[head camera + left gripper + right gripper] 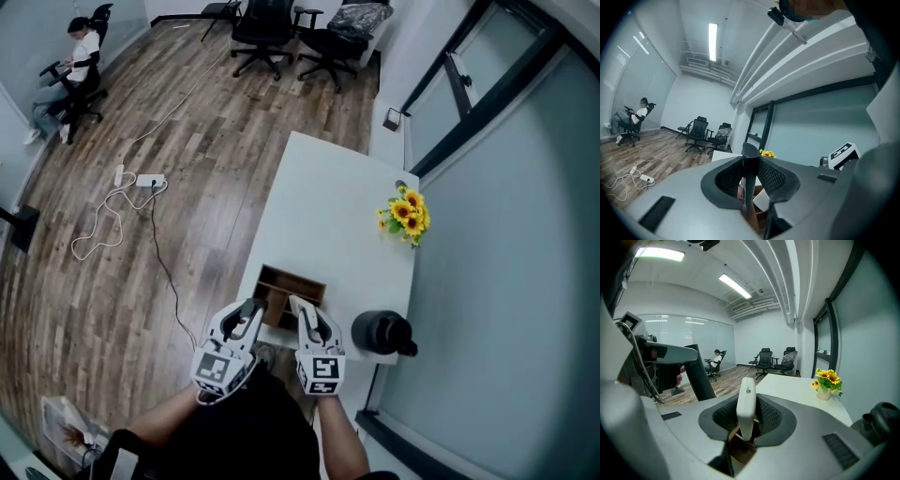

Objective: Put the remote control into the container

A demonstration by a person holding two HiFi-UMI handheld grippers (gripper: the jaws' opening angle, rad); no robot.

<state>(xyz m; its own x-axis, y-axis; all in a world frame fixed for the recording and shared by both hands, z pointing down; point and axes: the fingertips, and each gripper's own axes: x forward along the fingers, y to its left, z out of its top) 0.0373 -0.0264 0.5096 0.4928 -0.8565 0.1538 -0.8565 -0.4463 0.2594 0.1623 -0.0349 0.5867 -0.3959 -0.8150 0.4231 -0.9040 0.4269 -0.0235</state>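
A brown wooden container [302,279] with compartments stands at the near edge of the white table [328,197]. Both grippers hover just over its near side. My left gripper [247,317] is shut on a black remote control [750,171], which sticks up between the jaws. My right gripper [306,315] is shut on a white remote control [746,408], held upright the same way. Parts of the container show below the jaws in the left gripper view [758,213] and in the right gripper view [740,448].
A black jug [382,332] stands on the table right of the container. A small vase of sunflowers [405,214] is farther back by the glass wall. Office chairs [264,28], a power strip with cables [150,180] and a seated person [81,54] are on the wooden floor.
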